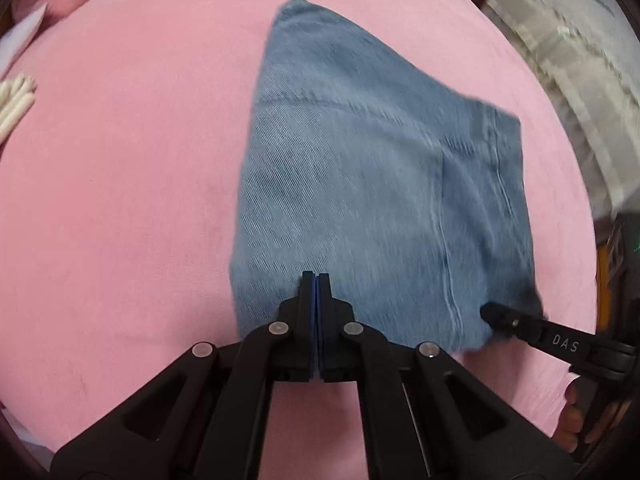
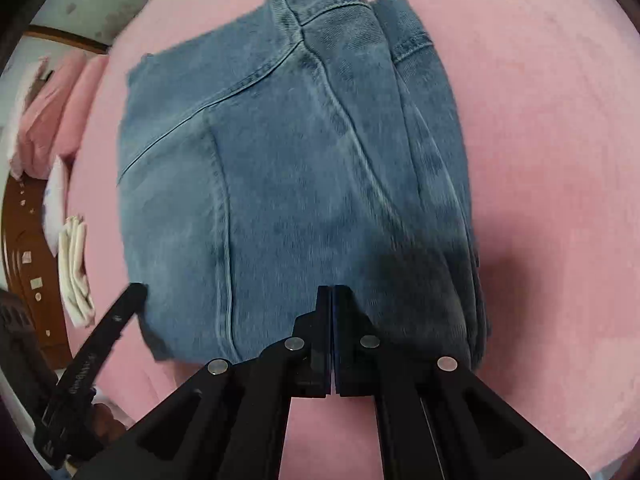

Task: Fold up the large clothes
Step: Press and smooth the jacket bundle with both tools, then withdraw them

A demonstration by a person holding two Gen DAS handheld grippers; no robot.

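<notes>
A pair of blue denim jeans (image 1: 360, 184) lies folded into a compact stack on the pink bed sheet (image 1: 120, 200). It also shows in the right wrist view (image 2: 288, 184) with the waistband at the far end. My left gripper (image 1: 316, 276) is shut with nothing between its pads, its tips over the near edge of the jeans. My right gripper (image 2: 332, 288) is shut and empty, over the near edge of the stack. The right gripper shows in the left wrist view (image 1: 492, 312) at the jeans' near right corner. The left gripper shows in the right wrist view (image 2: 136, 292) at the near left corner.
Folded white cloth (image 2: 76, 272) lies at the bed's left edge, also in the left wrist view (image 1: 16, 96). Pink pillows (image 2: 52, 112) and a brown wooden headboard (image 2: 28, 264) are at the left. A white patterned fabric (image 1: 572, 72) lies beyond the bed on the right.
</notes>
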